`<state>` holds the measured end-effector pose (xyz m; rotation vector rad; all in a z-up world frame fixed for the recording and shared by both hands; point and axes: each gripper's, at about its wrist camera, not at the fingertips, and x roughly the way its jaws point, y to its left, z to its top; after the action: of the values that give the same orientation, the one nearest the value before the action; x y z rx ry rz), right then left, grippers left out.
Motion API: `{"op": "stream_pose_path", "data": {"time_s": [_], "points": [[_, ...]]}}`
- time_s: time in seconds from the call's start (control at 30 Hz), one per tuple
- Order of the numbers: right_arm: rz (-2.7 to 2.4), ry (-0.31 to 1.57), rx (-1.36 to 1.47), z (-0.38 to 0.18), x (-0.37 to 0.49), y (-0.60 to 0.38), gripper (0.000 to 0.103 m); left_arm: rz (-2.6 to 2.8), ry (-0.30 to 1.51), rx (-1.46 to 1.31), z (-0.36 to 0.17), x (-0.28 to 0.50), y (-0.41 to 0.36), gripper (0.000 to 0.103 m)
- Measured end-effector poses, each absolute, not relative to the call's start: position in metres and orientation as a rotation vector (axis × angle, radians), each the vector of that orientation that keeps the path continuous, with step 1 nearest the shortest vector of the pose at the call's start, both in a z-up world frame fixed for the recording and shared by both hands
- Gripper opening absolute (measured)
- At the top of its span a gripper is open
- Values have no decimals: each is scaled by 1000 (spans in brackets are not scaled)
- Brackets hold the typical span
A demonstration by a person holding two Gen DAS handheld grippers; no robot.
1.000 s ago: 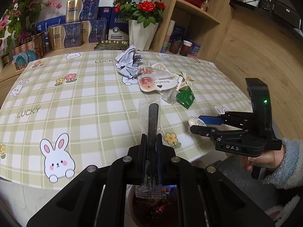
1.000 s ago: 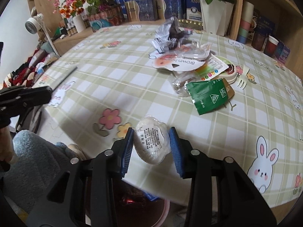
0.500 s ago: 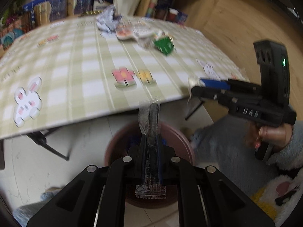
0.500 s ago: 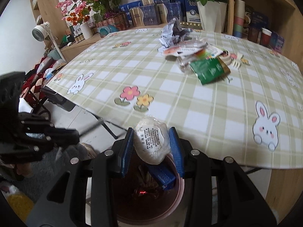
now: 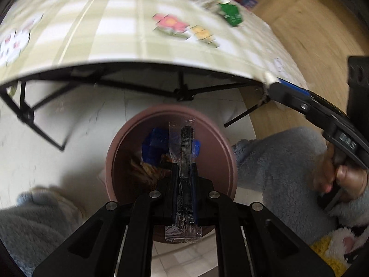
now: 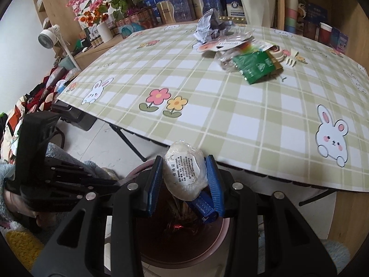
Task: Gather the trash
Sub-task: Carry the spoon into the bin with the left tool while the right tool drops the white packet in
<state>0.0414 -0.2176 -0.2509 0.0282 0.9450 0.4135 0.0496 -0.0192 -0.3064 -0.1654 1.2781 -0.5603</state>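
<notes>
My left gripper (image 5: 184,173) is shut on a clear wrapper with a black strip (image 5: 186,152) and holds it over the open pink trash bin (image 5: 120,143) on the floor. My right gripper (image 6: 184,173) is shut on a round white wrapped packet with a printed label (image 6: 184,173), held above the same bin (image 6: 221,237), which holds blue and brown trash. More trash lies on the checked table: a green packet (image 6: 253,68), crumpled paper (image 6: 208,26) and an orange-and-white wrapper (image 6: 219,45). The left gripper shows at the left of the right wrist view (image 6: 110,183).
The table edge (image 6: 207,147) overhangs the bin, with black folding legs (image 5: 182,92) beneath. Boxes, flower pots and a shelf with cups stand behind the table. A small white fan (image 6: 48,39) stands at far left. Blue fuzzy sleeves flank the bin.
Both grippers have dropped from table height to below the table edge, over the bin. The left view tilted down into the bin. Both still hold their trash.
</notes>
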Motion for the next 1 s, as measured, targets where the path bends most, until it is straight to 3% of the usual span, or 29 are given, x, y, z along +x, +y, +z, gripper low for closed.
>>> {"op": "stream_pose_path", "data": {"time_s": [0.57, 0.7, 1.0], "points": [[416, 963, 21, -256, 43, -213, 40, -546, 1310, -159, -314, 54, -20, 12], [419, 969, 15, -258, 43, -212, 40, -526, 1278, -172, -309, 54, -16, 37], [426, 987, 4, -262, 43, -208, 40, -434, 1050, -153, -266, 47, -2, 77]]}}
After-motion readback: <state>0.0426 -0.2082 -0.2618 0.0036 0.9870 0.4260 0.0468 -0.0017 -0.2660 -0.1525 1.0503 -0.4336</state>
